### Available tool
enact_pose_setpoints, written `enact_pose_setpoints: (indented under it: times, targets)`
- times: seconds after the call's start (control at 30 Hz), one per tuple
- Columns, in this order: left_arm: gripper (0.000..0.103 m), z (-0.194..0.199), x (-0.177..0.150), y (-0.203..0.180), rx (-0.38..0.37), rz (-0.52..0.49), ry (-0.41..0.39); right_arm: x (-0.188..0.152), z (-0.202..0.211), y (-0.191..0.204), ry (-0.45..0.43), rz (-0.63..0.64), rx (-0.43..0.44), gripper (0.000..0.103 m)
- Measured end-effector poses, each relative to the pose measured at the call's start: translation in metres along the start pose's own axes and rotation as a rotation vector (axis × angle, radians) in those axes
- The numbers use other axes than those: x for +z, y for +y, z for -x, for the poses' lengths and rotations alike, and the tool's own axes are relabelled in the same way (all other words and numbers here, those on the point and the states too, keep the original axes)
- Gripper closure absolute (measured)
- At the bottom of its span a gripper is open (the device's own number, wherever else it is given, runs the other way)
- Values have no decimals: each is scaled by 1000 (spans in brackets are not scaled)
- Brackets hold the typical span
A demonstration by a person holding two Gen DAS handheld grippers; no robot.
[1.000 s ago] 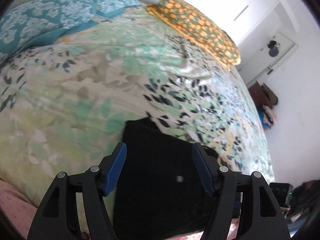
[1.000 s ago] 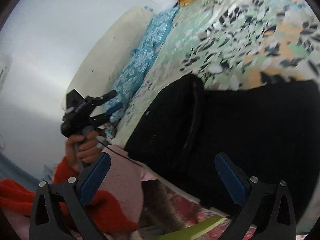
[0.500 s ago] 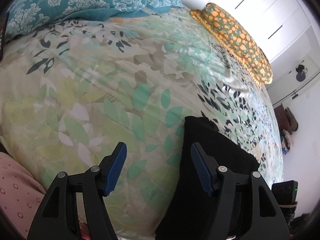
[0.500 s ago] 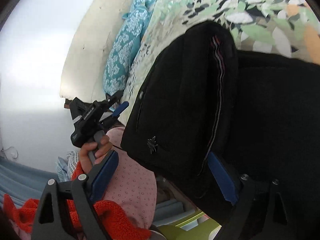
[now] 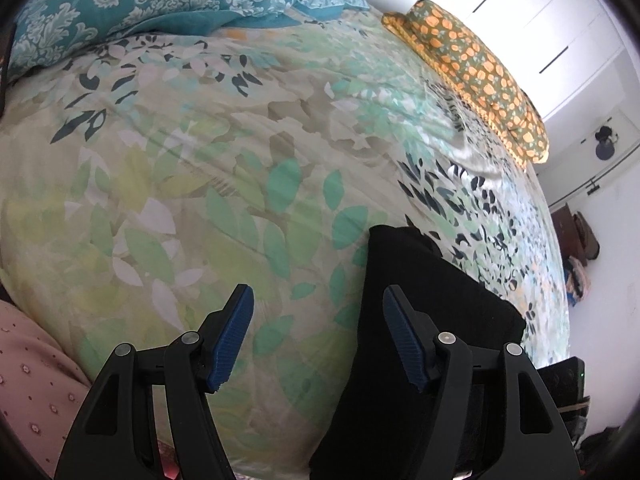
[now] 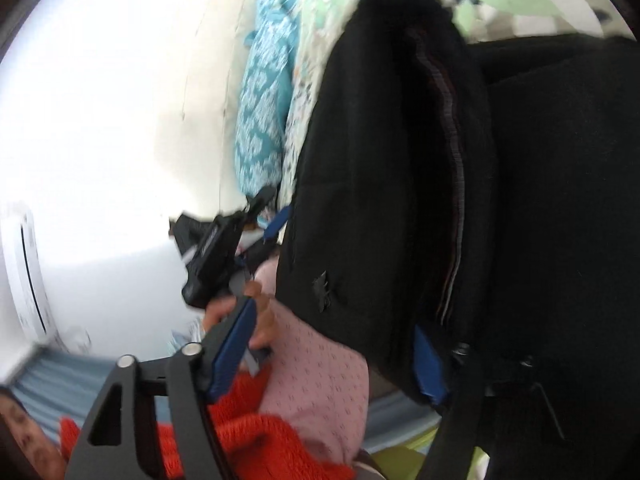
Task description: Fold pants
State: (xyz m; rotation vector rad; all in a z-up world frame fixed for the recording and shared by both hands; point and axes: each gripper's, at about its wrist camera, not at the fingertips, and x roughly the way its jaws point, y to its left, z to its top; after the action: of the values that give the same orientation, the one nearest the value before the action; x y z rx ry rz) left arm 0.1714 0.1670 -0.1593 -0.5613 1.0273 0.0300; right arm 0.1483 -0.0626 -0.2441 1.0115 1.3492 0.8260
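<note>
- My left tongs [image 5: 316, 334] hang wide open over the bed [image 5: 208, 168], holding nothing, just beside the pants [image 5: 420, 292].
- My right tongs [image 6: 332, 348] gape wide; the pants' edge drapes past one finger.
- Pants lie folded on the bed.

Black pants [image 6: 400, 160] hide the right gripper's [image 6: 332, 344] far pad — edges blurred.

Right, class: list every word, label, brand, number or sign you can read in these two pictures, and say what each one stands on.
None can be read.
A small emblem on the black pants is too blurred to make out.
The bedspread and pillows carry only leaf and flower patterns, no writing.
</note>
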Motion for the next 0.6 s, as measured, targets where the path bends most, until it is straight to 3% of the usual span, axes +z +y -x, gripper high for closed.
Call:
enact_pose_setpoints:
  times: [0.07,0.13,0.33,0.47,0.6]
  targets:
    - [34,0,0,-1,5,-7,0,-3,4,-3,-22,3,-52,81]
    - [34,0,0,1,6,-2,0,-7,12,6,-48,41,-79,81]
    - [34,1,2,5,-7,18,0,-17,63,79,-127,233,-38,82]
    - [34,4,0,-1,-22,-6,1,-28,105,112,-157,329,-72,83]
    - [34,8,-4,-10,-36,-40,1,-46,151,118,-198,371,-146,83]
